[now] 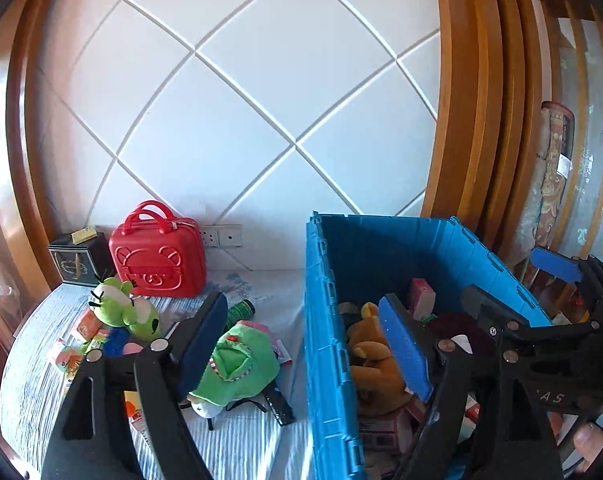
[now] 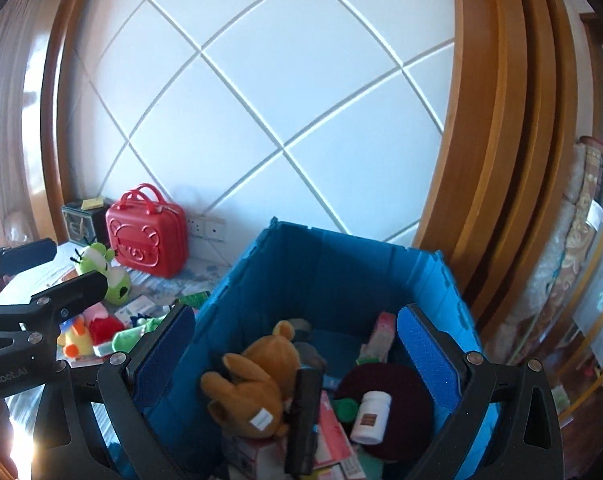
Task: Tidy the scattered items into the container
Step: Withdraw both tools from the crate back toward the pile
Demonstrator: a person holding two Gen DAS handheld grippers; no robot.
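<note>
blue crate (image 2: 341,272) part filled; green plush (image 1: 237,364) and more lie lower left; both grippers, left gripper (image 1: 305,344) and right gripper (image 2: 297,356), gape empty.

White padded wall panel (image 1: 237,112), quilted in diamond seams. Curved wooden frame (image 1: 461,120) bordering it on the right. Two white wall sockets (image 1: 220,236) at the panel's foot, just beside a red carry case (image 1: 157,256) with a bear face, standing upright. Dark square box (image 1: 75,258) to its left. Rolled patterned fabric (image 1: 553,184), possibly a rug, at far right.
</note>
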